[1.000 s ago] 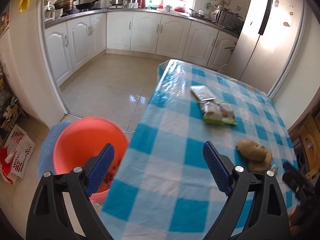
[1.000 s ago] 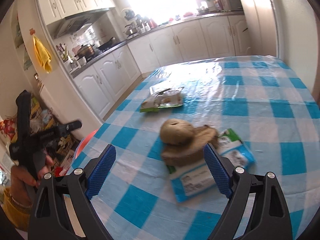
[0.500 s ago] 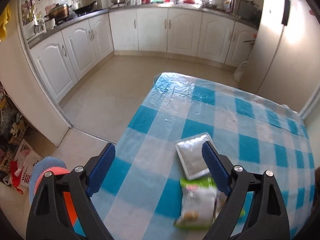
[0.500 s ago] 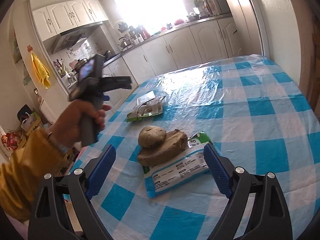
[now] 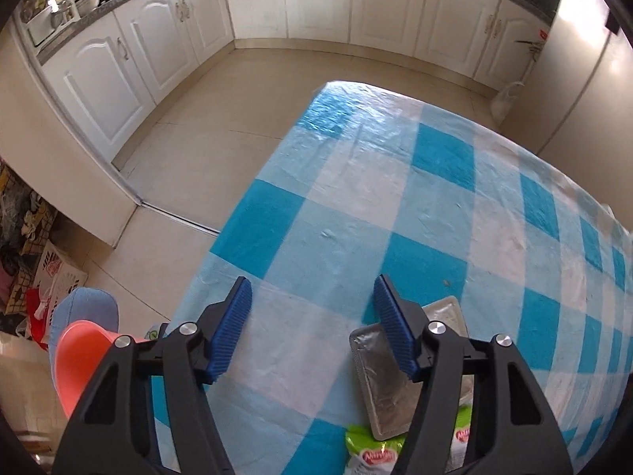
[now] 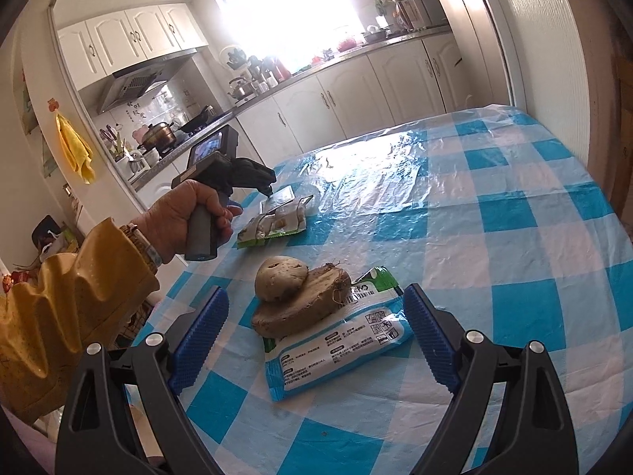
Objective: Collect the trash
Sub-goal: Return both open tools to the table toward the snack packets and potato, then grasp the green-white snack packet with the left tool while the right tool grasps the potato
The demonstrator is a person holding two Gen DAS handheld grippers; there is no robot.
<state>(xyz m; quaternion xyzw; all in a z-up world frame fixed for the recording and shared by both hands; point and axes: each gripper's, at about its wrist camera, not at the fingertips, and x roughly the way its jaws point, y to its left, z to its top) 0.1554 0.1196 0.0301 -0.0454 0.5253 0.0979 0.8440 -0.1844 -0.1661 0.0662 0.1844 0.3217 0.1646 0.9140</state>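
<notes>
My left gripper (image 5: 314, 326) is open above the checked tablecloth (image 5: 395, 198). Its right finger (image 5: 395, 332) overlaps a silver foil packet (image 5: 385, 388), which lies on a green snack bag (image 5: 376, 455). The right wrist view shows that gripper (image 6: 261, 186) hovering at the foil packet (image 6: 283, 200) and the green bag (image 6: 273, 225). My right gripper (image 6: 314, 340) is open and empty, low over the table. Between its fingers lie two brown root vegetables (image 6: 300, 301) on a blue-and-white wrapper (image 6: 340, 352).
A coral-pink bucket (image 5: 79, 360) stands on the floor left of the table, beside a blue stool (image 5: 81, 310). White kitchen cabinets (image 5: 166, 39) line the far walls. Clutter (image 5: 23, 245) sits on the floor at left.
My left gripper has swung from over the bucket across the table to the foil packet and narrowed its opening. My right gripper has pulled back slightly from the vegetables.
</notes>
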